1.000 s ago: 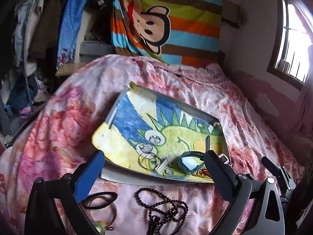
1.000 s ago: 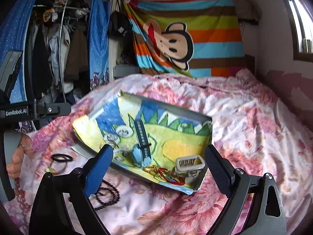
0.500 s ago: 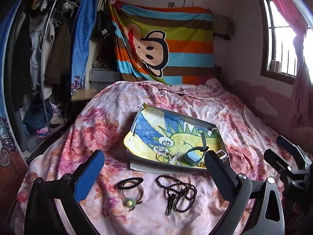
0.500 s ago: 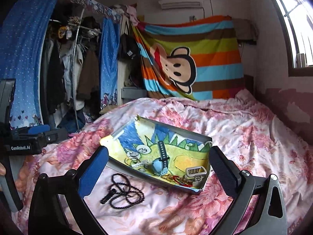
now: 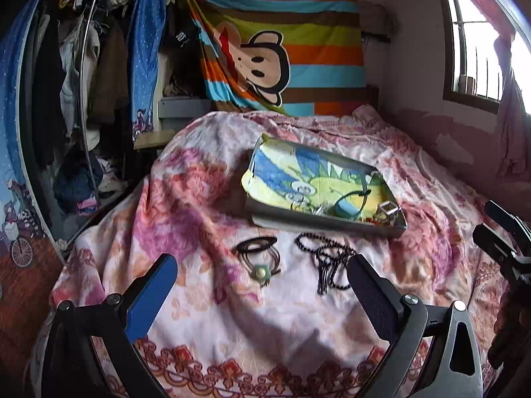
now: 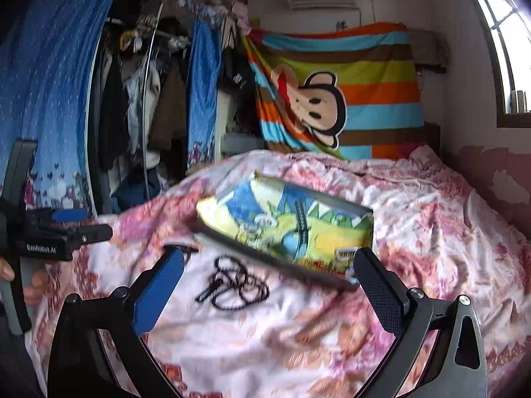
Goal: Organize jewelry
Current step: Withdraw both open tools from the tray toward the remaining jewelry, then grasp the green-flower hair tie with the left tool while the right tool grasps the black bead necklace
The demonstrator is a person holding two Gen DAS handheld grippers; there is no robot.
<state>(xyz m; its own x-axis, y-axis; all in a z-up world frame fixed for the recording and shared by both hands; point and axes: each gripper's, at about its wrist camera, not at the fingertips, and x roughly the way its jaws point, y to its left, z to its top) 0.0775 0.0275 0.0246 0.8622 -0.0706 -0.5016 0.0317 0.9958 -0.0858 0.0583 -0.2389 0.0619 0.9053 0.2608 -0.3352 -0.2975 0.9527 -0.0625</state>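
A shallow tray [image 5: 327,225] [image 6: 265,255] lined with a cartoon cloth lies on the flowered bed. In it are a blue watch [image 5: 346,207] [image 6: 295,243], rings, a metal clasp [image 5: 388,207] and red strands. On the bedspread in front of the tray lie a black bead necklace [image 5: 327,265] [image 6: 237,282] and dark hair bands with a pale green charm [image 5: 260,262]. My left gripper [image 5: 262,273] is open, low over the bed's near end, with nothing between its fingers. My right gripper [image 6: 268,265] is open and empty too, short of the tray.
A clothes rack [image 5: 79,76] with hanging garments stands left of the bed. A striped monkey blanket [image 5: 282,53] hangs on the far wall, a window [image 5: 478,43] at right. The other handheld gripper [image 6: 39,235] and a hand [image 6: 31,285] show at left.
Both grippers have drawn back from the tray toward the bed's near end. The necklace and hair bands now lie farther ahead of the fingers. Both stay open and empty.
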